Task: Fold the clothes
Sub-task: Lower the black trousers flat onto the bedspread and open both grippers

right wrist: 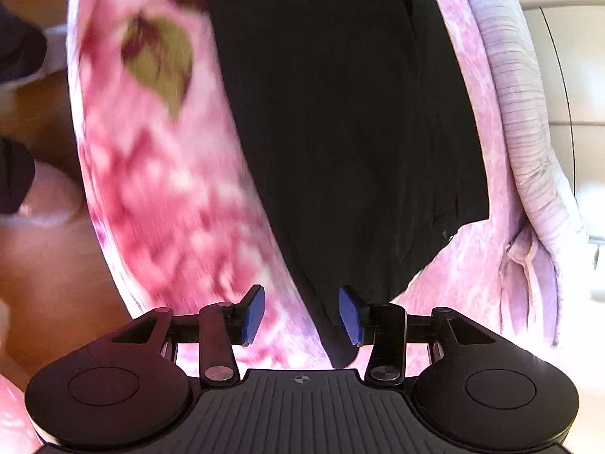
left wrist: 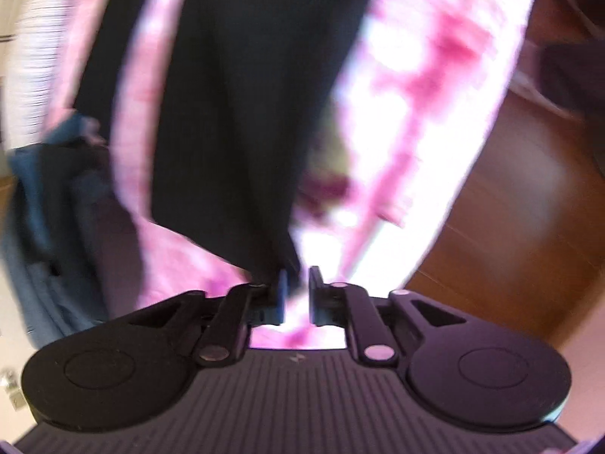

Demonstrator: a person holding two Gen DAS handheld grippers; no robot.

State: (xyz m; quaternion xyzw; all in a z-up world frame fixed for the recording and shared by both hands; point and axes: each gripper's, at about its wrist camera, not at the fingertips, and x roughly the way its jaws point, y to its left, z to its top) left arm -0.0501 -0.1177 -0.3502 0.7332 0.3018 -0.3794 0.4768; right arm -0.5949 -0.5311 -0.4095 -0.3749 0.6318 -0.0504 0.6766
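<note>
Black garment (right wrist: pixel 340 113) spread flat on pink floral blanket (right wrist: pixel 159 196). Right gripper (right wrist: pixel 301 314) spread, one corner lying loose between pads, not pinched. Left gripper (left wrist: pixel 296 295) parted slightly, another corner touching one finger (left wrist: pixel 280 297), no clamp. Blue clothes (left wrist: pixel 45 204) heaped beside. Wooden floor (left wrist: pixel 491 227) beyond.

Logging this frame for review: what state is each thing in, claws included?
Black garment: lying flat on the blanket, a corner between the right claw's pads.
Left claw: open a little, pads clear of the black cloth beside them.
Right claw: open, pads not pressing the cloth.
Pink floral blanket: spread under the garment.
Blue clothes: crumpled in a heap, unfolded.
</note>
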